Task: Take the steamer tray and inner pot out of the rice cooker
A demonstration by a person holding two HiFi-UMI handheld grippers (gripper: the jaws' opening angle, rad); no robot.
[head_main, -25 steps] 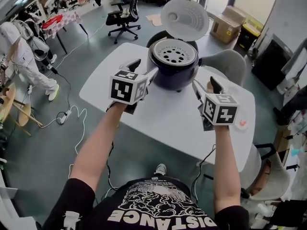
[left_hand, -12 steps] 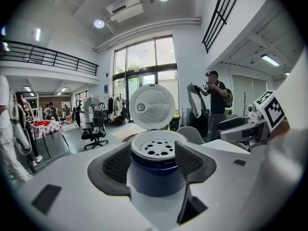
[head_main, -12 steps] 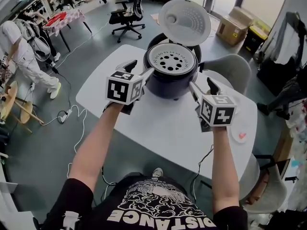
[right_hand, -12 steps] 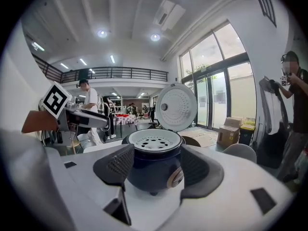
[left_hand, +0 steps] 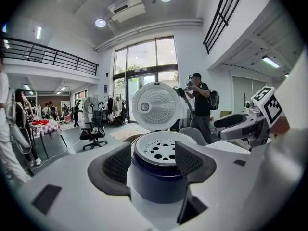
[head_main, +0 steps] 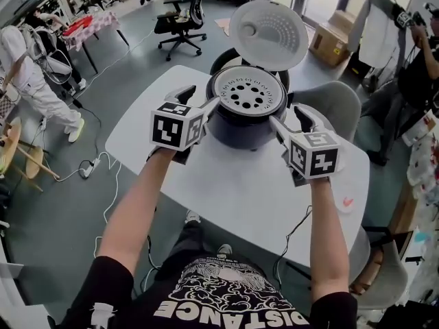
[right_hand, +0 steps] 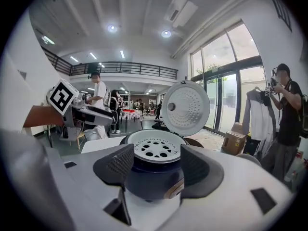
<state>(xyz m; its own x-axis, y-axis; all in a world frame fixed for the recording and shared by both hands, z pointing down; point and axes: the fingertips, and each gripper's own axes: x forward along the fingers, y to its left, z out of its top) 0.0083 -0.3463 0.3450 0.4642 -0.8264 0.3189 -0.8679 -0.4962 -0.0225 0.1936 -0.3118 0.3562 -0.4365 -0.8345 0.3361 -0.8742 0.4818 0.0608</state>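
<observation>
A dark blue rice cooker (head_main: 244, 123) stands on the white table (head_main: 233, 184) with its lid (head_main: 269, 25) swung up. A white steamer tray (head_main: 247, 92) with round holes sits in its mouth and hides the inner pot. My left gripper (head_main: 199, 98) is open just left of the cooker body. My right gripper (head_main: 288, 118) is open just right of it. Neither touches the cooker. In the left gripper view the tray (left_hand: 161, 149) lies beyond the open jaws of the left gripper (left_hand: 156, 163). In the right gripper view the tray (right_hand: 156, 148) lies beyond the right gripper (right_hand: 159, 170).
A grey chair (head_main: 337, 100) stands behind the table at the right. A small red item (head_main: 348, 202) lies near the table's right edge. A person (head_main: 418, 67) stands at the far right, another (head_main: 27, 74) at the far left. An office chair (head_main: 177, 20) and a cardboard box (head_main: 336, 43) are farther back.
Both grippers have moved forward to either side of the cooker, jaws still open. A person has come into view at the far right.
</observation>
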